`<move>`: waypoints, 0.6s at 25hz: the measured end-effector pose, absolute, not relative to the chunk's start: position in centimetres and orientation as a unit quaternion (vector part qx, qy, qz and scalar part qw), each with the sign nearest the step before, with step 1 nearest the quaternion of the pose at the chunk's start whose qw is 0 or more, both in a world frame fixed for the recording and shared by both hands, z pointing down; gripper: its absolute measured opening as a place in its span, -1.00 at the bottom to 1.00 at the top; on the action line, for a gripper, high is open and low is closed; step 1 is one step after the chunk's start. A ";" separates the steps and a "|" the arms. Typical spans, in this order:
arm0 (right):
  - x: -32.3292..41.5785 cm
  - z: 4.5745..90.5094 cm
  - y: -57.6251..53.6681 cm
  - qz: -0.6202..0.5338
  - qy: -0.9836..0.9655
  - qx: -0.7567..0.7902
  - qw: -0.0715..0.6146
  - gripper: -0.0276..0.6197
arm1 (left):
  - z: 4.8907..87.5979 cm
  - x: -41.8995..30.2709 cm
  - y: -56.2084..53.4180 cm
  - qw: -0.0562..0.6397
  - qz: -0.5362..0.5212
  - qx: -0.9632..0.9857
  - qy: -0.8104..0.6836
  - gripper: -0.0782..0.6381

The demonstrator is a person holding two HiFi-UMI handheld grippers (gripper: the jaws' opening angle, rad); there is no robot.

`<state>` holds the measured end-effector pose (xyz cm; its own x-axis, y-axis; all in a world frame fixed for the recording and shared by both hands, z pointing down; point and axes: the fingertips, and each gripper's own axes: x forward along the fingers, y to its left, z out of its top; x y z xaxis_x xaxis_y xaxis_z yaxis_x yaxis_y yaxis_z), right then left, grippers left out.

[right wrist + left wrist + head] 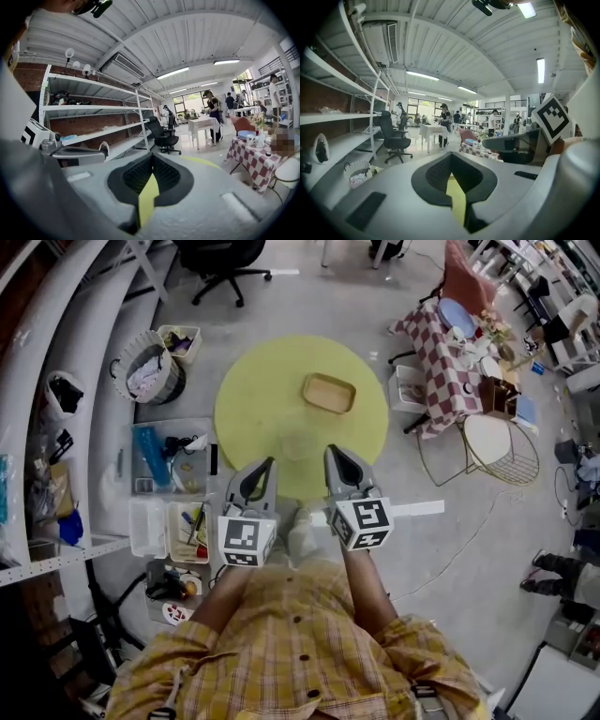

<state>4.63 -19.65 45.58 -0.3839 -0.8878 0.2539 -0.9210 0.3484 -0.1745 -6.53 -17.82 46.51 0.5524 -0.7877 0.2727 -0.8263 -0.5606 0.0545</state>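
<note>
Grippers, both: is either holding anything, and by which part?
Nothing held: left gripper and right gripper are both shut and empty, over the round yellow-green table.

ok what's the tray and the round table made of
Tray: looks like wood or bamboo, matt tan with a raised rim. Table: smooth, matt yellow-green top, possibly painted board or plastic; the look does not settle which.

A round yellow-green worktop (253, 409) sits in the middle of the head view, standing on a grey floor (309, 306). One shallow tan tray (328, 393) lies directly on it, right of centre and toward its upper edge.
</note>
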 end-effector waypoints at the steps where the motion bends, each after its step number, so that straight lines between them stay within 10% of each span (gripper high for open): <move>1: 4.7 46.4 -20.0 0.149 -0.818 0.551 0.065 -0.92 | 46.9 -6.5 -18.0 0.091 0.111 0.875 -0.462 -0.77; 15: 4.6 56.2 -24.3 0.212 -0.804 0.540 0.129 -0.92 | 51.1 -5.6 -19.2 0.124 0.137 0.861 -0.473 -0.77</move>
<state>4.64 -24.30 56.16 -0.3830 -0.8138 0.4371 -0.9235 0.3265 -0.2012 -5.60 -19.20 51.06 0.5150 -0.7812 0.3529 -0.8490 -0.5216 0.0844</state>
